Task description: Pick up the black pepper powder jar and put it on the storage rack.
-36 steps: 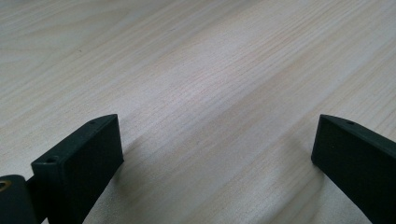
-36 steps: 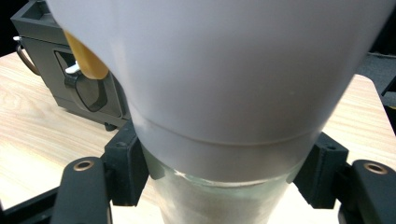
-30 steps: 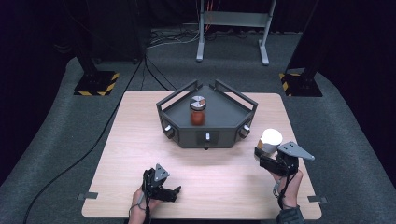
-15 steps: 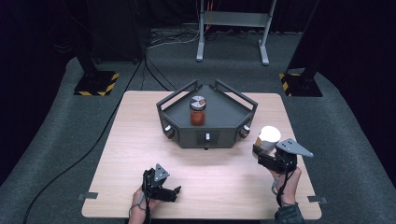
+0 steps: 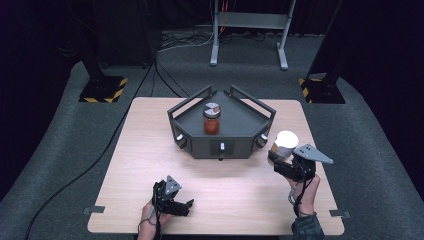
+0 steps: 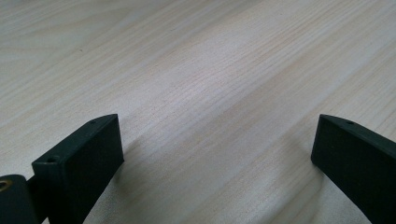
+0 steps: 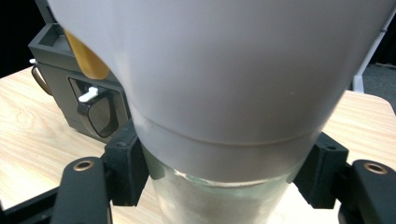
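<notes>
Right gripper point(image 5: 281, 161) fingers point(image 7: 125, 168) pinch a white-capped glass jar point(image 7: 224, 93) below its cap, held beside the tray point(image 5: 235, 145). Glass: rigid, likely slippery, breakable. Left gripper point(image 5: 186, 205) fingers spread over the table point(image 6: 196, 84).

Pale wood table point(image 5: 150, 150), dark grey tray point(image 5: 235, 145), white-capped jar point(image 5: 285, 142).

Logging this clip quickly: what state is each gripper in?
Left gripper: open, empty, low over the wooden table.
Right gripper: shut on the white-lidded glass jar.
</notes>
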Available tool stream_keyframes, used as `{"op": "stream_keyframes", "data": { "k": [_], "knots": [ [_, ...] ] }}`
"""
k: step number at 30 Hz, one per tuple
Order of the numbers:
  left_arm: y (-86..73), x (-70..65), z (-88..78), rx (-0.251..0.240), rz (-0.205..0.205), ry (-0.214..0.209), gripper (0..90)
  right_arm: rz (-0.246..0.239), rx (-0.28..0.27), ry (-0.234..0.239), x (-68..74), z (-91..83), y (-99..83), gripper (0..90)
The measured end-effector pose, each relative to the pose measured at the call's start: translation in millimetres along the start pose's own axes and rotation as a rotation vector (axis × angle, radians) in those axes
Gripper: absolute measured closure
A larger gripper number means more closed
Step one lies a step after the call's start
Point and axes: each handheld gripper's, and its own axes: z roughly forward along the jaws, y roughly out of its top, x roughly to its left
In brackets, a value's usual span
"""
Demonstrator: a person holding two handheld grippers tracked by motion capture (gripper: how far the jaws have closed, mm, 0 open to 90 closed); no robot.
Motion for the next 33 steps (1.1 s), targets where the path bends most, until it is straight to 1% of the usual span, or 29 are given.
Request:
{"op": "stream_keyframes", "data": {
  "k": [12,24,33],
  "knots": [
    [-0.1,0.1,0.0,0.000,0.000,-0.001,2.1,-0.018,-0.004,0.019,4.2,9.0,10.6,29.5],
    [0.0,0.3,0.0,0.000,0.000,-0.001,2.2,-0.030,0.001,0.037,4.4,17.2,16.2,29.5],
    [-0.1,0.3,0.0,-0.001,0.000,-0.002,2.3,-0.035,-0.016,0.052,5.0,23.7,24.7,29.5]
  ]
}}
